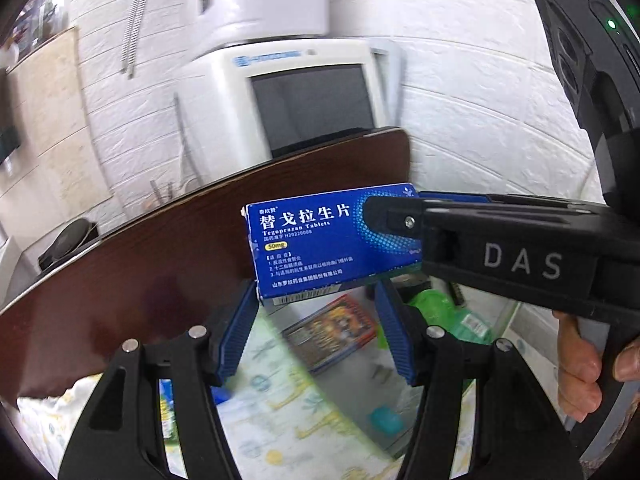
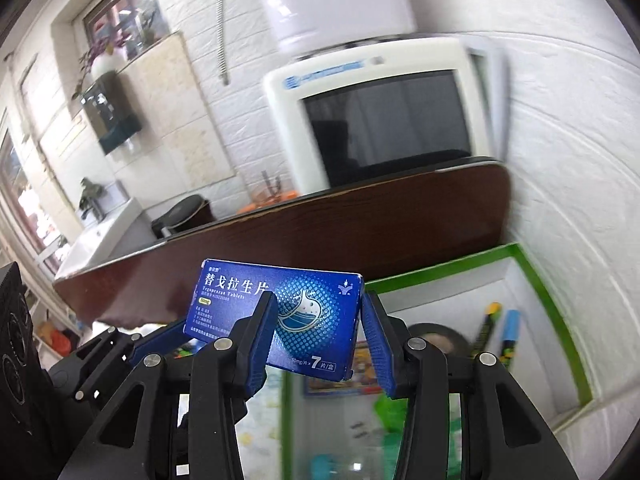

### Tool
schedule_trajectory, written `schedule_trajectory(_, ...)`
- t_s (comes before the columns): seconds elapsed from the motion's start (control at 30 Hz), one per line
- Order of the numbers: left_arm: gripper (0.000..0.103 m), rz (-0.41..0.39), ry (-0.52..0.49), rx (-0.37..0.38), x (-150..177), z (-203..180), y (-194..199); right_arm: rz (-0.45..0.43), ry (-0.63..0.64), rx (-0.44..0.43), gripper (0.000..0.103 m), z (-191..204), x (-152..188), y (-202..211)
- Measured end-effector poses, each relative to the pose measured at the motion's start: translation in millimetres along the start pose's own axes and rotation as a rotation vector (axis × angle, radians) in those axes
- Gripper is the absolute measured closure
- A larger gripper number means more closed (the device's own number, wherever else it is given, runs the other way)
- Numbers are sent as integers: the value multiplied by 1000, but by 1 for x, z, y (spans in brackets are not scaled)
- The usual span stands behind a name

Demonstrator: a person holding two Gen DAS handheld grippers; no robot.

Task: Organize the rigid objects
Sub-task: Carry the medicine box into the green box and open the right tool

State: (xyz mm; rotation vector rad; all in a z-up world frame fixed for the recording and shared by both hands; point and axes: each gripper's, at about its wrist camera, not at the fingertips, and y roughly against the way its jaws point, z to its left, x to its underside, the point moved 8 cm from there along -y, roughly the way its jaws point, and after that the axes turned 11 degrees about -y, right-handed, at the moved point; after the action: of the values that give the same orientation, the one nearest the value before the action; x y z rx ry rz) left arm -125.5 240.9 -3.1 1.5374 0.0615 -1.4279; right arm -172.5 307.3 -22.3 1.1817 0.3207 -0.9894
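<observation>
A blue tablet box [image 1: 312, 248] with white Chinese lettering hangs in the air above an open container. My right gripper [image 2: 320, 308] is shut on the right end of the box [image 2: 312, 312], one finger across its printed face and the other behind it. In the left wrist view the right gripper [image 1: 396, 204] reaches in from the right, with a person's hand [image 1: 580, 368] on its handle. My left gripper [image 1: 316, 292] stands open just under the box's lower edge, its blue pads apart with container contents showing between them. The left gripper [image 2: 176, 332] shows beside the box's lower left corner.
A dark brown tabletop [image 2: 360, 232] runs behind the box, with a white CRT monitor [image 2: 384, 120] beyond it against a white brick wall. Below is a green-rimmed container [image 2: 540, 292] holding markers [image 2: 508, 332], a tape roll [image 2: 436, 336], a green packet [image 1: 436, 308] and a colourful card box [image 1: 332, 332].
</observation>
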Motion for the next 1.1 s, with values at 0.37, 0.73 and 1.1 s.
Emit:
schedule_trajectory(0.37,44,37,-84,96,-27,-61,-41,-53,-118,98,57,-91,-23,18)
schedule_trajectory(0.73,44,92,-102,131,-20,-80,-63,-14,-170,143,57,-135,-15,0)
schedule_trajectory(1.1,42,113,-96,124,-14,-79,-66,-8,-187,181,57,-145,-11,-4)
